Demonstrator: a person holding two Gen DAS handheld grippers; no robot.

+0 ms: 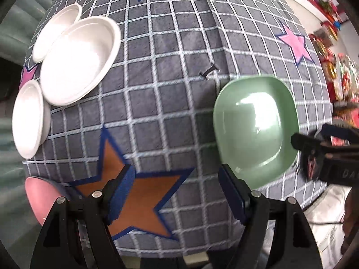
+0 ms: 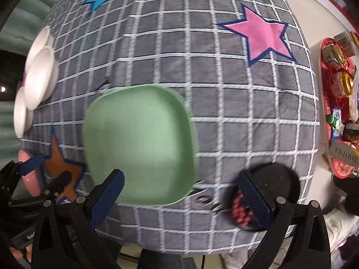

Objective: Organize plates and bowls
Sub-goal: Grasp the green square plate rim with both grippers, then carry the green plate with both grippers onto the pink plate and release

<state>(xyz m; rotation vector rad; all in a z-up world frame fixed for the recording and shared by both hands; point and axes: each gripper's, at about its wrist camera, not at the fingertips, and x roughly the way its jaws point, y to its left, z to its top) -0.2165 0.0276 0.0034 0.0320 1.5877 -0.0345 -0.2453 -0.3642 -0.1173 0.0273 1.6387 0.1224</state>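
Observation:
A green squarish bowl (image 1: 255, 130) (image 2: 139, 143) rests on the grey checked tablecloth (image 1: 170, 71). Three white plates (image 1: 78, 60) overlap at the table's left edge; they also show in the right wrist view (image 2: 40, 76). A pink bowl (image 1: 40, 197) (image 2: 28, 174) sits at the near left corner. My left gripper (image 1: 177, 192) is open and empty over the orange star, left of the green bowl. My right gripper (image 2: 181, 192) is open, its left finger at the green bowl's near rim; it shows at the bowl's right edge in the left wrist view (image 1: 300, 143).
A black round object with pink beads (image 2: 269, 190) lies on the cloth near my right finger. A red tray of jars and packets (image 2: 338, 103) stands off the table to the right. A small black mark (image 1: 209, 70) lies mid-cloth.

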